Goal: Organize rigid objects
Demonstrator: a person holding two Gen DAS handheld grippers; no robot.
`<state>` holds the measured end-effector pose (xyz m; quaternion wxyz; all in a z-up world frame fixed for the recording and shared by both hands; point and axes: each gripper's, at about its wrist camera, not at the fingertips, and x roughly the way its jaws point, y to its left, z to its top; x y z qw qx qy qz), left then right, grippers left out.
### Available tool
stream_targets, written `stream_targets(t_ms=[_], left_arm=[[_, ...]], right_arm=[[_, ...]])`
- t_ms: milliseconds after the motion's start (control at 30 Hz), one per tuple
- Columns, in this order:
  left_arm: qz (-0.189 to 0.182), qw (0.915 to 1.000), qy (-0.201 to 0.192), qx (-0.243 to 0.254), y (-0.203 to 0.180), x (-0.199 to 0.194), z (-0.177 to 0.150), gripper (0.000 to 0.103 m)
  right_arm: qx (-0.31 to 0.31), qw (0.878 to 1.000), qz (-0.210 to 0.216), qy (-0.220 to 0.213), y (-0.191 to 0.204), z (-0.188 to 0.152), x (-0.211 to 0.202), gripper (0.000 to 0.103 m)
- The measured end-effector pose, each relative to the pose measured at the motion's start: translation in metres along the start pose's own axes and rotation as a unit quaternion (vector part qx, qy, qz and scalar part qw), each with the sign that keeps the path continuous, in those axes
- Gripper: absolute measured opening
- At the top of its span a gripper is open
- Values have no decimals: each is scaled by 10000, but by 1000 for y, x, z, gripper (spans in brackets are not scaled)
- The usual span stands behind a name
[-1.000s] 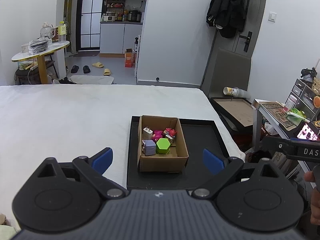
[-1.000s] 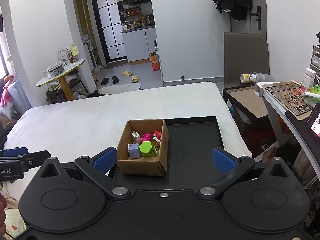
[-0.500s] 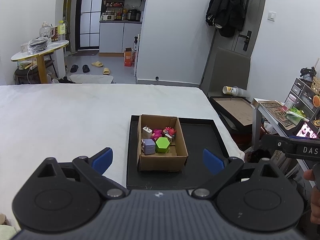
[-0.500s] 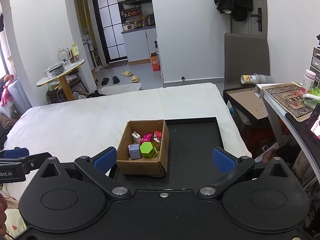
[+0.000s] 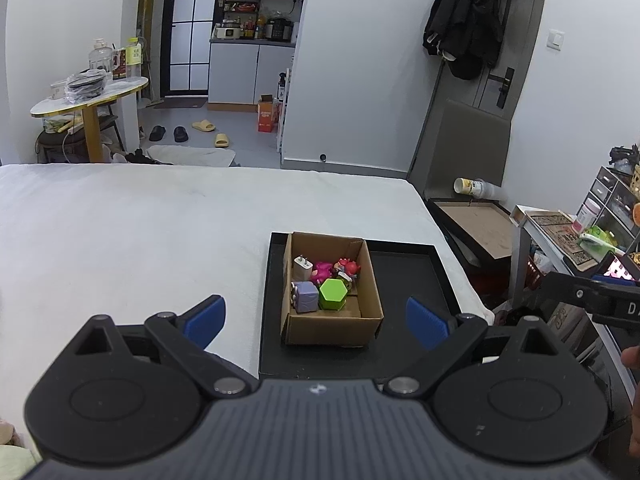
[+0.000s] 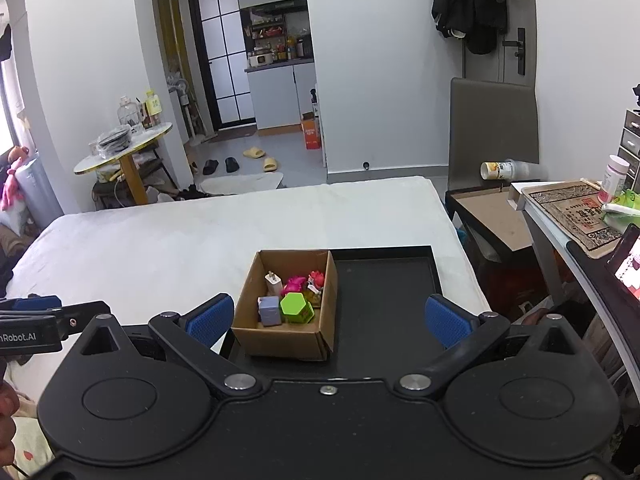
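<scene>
A brown cardboard box (image 5: 332, 326) (image 6: 280, 338) stands at the left end of a black tray (image 5: 404, 280) (image 6: 384, 276) on a white bed. Inside the box lie a white charger plug (image 5: 303, 266) (image 6: 273, 282), a purple cube (image 5: 305, 297) (image 6: 269, 310), a green hexagonal block (image 5: 332, 294) (image 6: 296, 308), a pink toy (image 5: 322, 270) (image 6: 294, 283) and a red figurine (image 5: 349, 268) (image 6: 317, 279). My left gripper (image 5: 316, 320) is open and empty, hovering short of the box. My right gripper (image 6: 326, 316) is open too, nothing between its blue pads.
The white bed (image 5: 140, 232) stretches left and far. A dark side table (image 5: 476, 224) with a tipped cup (image 5: 472, 187) stands to the right, beside a cluttered desk (image 6: 568, 204). A round table (image 5: 86, 94) and slippers sit on the floor beyond.
Both views have crept slightly closer to the box and tray. Neither gripper's fingers have changed their spread.
</scene>
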<state>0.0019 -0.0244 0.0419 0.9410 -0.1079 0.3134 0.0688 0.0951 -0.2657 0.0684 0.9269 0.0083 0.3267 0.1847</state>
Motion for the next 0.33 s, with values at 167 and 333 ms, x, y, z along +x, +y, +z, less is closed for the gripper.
stream_targets(t_ms=[167,333], left_arm=[[62,10000,53,12,2,0,1,96],[58,9999,71,81,1,1,2,96]], right_arm=[[-8,10000,-9,16,-1,1,1,103],[42,10000,-12,41,-2,0,2,103]])
